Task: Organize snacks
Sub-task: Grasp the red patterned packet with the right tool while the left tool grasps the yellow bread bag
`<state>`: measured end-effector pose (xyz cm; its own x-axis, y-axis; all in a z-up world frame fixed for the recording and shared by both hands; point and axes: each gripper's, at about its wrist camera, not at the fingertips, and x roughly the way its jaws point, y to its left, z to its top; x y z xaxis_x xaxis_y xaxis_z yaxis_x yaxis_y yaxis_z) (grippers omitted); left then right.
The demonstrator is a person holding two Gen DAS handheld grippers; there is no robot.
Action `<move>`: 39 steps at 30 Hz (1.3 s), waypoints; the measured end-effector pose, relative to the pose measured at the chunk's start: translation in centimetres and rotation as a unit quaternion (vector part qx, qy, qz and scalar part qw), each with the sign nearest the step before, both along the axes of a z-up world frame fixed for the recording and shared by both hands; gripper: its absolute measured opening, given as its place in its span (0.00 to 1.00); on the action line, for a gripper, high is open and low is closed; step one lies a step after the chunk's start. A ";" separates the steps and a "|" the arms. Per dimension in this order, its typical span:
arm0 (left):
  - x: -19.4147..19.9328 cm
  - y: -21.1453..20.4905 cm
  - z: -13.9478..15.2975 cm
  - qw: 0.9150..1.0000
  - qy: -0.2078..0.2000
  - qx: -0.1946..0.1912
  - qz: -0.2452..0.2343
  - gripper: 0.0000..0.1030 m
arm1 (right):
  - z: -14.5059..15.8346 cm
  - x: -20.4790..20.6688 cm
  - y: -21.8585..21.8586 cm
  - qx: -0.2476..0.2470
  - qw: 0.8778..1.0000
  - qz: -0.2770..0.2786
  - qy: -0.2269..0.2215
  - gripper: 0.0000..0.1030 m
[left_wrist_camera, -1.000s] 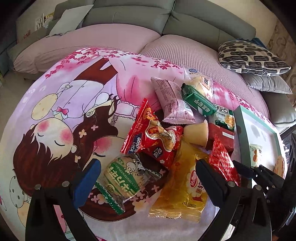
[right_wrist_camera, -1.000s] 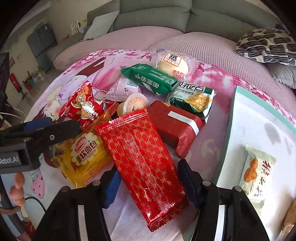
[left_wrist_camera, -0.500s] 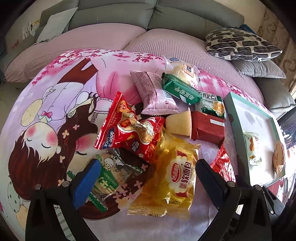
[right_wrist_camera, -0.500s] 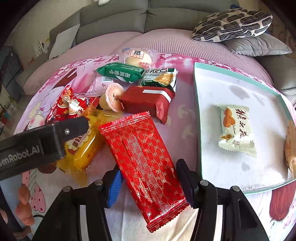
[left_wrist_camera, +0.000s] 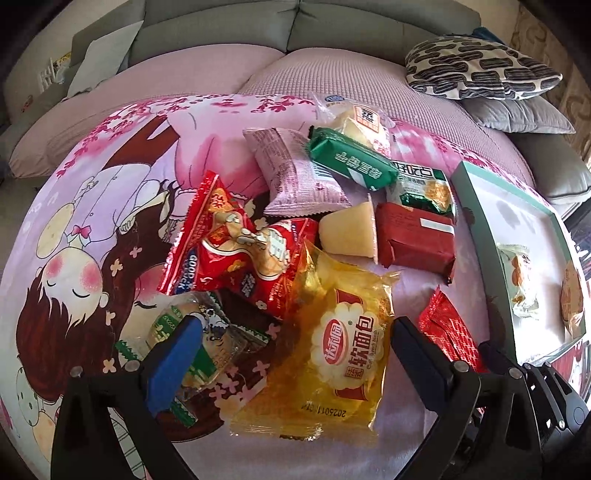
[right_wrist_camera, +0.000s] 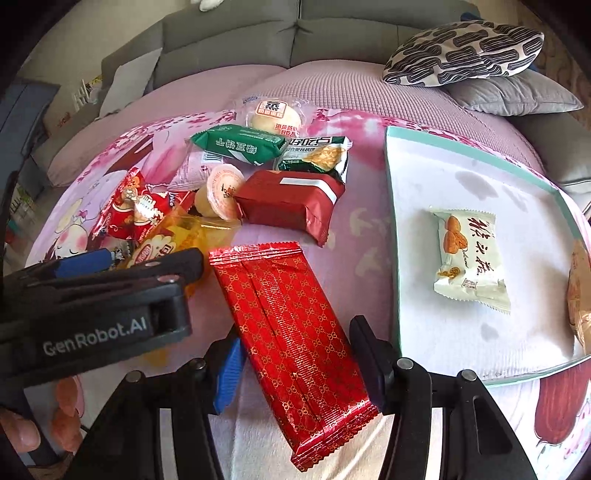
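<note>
**Two claws close in on a heap of snacks beside a waiting tray**

Snack packets lie in a loose pile on a cartoon-print cloth point(left_wrist_camera: 110, 206) spread over the surface in front of a grey sofa point(right_wrist_camera: 332, 33). The right claw point(right_wrist_camera: 295, 354) stands open with its fingers either side of a long red packet point(right_wrist_camera: 291, 325), not yet pressing it, apparently lined up to lift it. To the right sits a green-rimmed tray point(right_wrist_camera: 391, 221) already holding a white nut-cake packet point(right_wrist_camera: 469, 258) and another snack at its far right edge, which suggests sorted items end up there. The left claw point(left_wrist_camera: 295, 343) is also spread wide and holds nothing; it straddles a yellow bread packet point(left_wrist_camera: 332, 332), while its left finger overlaps a green-and-clear packet point(left_wrist_camera: 199, 343). Farther back wait a dark red packet point(left_wrist_camera: 417, 240), a jelly cup point(left_wrist_camera: 351, 232), a green packet point(left_wrist_camera: 351, 158), a pink packet point(left_wrist_camera: 295, 173) and a bun point(right_wrist_camera: 273, 114), all still unsorted. Working from the near edge of the pile likely keeps the heap from being disturbed.
</note>
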<state>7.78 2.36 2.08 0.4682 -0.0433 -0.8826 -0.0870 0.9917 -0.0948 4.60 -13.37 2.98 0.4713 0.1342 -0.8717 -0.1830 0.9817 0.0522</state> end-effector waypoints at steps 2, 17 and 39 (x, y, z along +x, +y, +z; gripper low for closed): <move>-0.1 0.6 0.1 1.000 -0.002 -0.005 0.011 0.98 | 0.0 0.0 0.0 0.005 1.000 0.004 0.005 0.58; -0.6 0.6 1.1 1.000 -0.008 -0.017 0.002 0.70 | -0.2 -0.1 -0.5 0.072 0.996 0.018 0.039 0.65; -0.2 -0.1 -0.1 1.000 0.008 -0.026 -0.003 0.42 | 0.0 -0.1 -0.5 0.005 1.000 0.004 0.008 0.46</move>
<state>7.55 2.26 2.02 0.4539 -0.0923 -0.8863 -0.0825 0.9860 -0.1450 4.52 -13.88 2.97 0.4556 0.1459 -0.8782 -0.1897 0.9797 0.0644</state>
